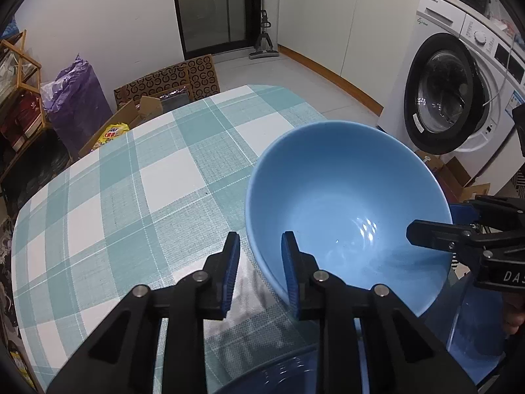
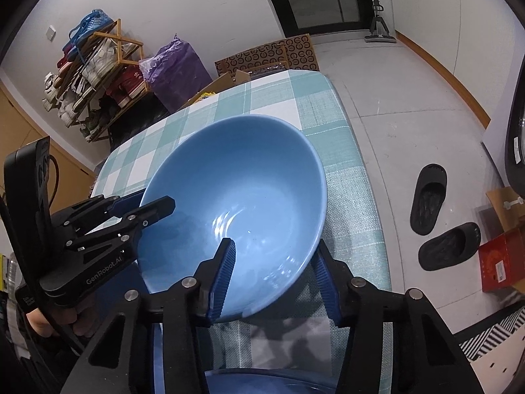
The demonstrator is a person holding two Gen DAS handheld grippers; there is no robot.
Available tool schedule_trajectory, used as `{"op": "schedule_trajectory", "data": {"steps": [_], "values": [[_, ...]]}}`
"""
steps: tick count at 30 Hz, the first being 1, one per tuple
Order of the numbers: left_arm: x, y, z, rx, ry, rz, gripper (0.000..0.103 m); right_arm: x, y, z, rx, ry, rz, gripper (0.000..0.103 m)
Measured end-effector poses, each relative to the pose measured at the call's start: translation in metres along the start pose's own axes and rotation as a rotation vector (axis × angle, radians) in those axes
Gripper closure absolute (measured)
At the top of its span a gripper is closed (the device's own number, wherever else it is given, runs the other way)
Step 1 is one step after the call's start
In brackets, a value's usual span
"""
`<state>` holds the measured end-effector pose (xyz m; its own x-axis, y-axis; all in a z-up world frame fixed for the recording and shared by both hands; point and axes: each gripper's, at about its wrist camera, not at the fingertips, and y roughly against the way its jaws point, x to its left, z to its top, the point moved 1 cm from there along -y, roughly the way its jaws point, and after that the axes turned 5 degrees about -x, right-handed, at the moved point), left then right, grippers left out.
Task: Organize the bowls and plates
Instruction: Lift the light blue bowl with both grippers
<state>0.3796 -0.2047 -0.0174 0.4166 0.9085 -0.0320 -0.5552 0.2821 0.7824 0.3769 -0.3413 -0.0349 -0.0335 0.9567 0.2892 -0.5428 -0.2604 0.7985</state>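
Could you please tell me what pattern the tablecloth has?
The tablecloth is a teal-and-white check, clearest in the left wrist view.

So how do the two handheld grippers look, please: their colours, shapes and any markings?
Both are black plastic linkages with silver round pivot screws and two fingers carrying ribbed blue pads. The left gripper bears white lettering "GenRobot.AI" on its side and a thin black cable behind its body. The right gripper has the same build; in the left wrist view its body shows white letters "DAS".

Even indoor light — sharp, fisheye-warped, vignetted
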Motion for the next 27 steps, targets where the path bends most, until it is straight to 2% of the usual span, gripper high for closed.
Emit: {"op": "schedule_trajectory", "data": {"steps": [4, 9, 27], "values": [[-0.001, 0.000, 0.000, -0.004, -0.003, -0.004, 0.086, -0.002, 0.002, -0.002, -0.001, 0.009, -0.007, 0.064], [-0.004, 0.001, 0.000, -0.013, -0.010, 0.003, 0.087, -0.006, 0.002, -0.003, -0.001, 0.014, -0.027, 0.077], [-0.010, 0.014, 0.006, -0.047, -0.015, 0.014, 0.088, -0.009, 0.020, -0.006, -0.039, 0.023, -0.043, 0.080]]}}
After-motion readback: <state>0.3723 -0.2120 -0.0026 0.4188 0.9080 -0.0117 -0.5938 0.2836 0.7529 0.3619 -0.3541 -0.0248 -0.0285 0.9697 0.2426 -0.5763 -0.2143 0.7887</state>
